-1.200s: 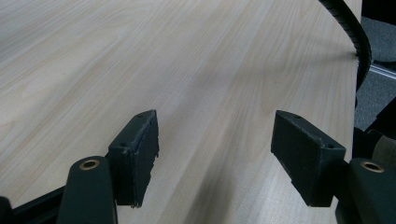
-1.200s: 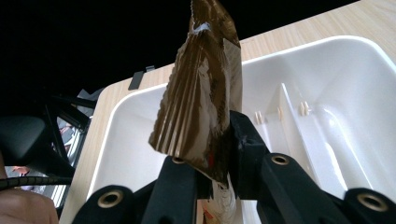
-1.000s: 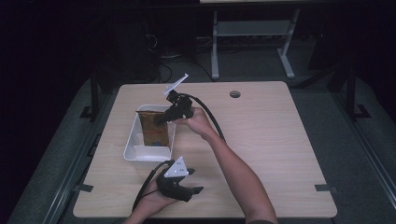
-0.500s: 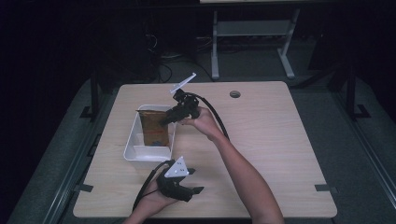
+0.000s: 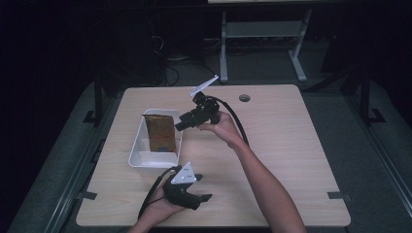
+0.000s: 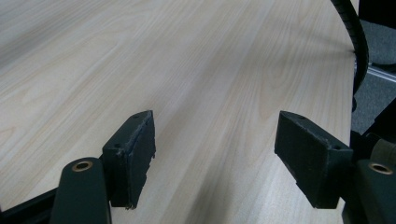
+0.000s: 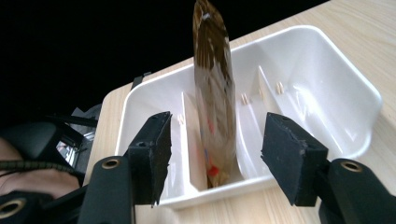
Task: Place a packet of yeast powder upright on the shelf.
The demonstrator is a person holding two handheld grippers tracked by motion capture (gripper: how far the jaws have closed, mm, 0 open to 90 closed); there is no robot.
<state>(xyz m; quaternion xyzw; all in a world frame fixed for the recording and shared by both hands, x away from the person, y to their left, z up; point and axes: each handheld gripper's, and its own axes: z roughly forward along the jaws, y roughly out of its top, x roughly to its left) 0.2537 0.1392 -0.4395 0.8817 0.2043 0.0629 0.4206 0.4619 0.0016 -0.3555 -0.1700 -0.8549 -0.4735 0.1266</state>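
White plastic tray (image 7: 327,70) shows dividers in the right gripper view, with a brown packet (image 7: 214,93) upright in its middle slot. From above, the right gripper (image 5: 180,124), jaws apart, hangs just at its 3 o'clock rim. The left gripper (image 5: 201,197), also spread, rests at the worktop's (image 5: 291,145) 6 o'clock edge, bare wood ahead.

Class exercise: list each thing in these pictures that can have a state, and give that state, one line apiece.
Left gripper: open, holding nothing, low over the table.
Right gripper: open, facing the packet, apart from it.
Brown packet: upright in a middle slot of the bin.
White divided bin: on the table, open-topped.
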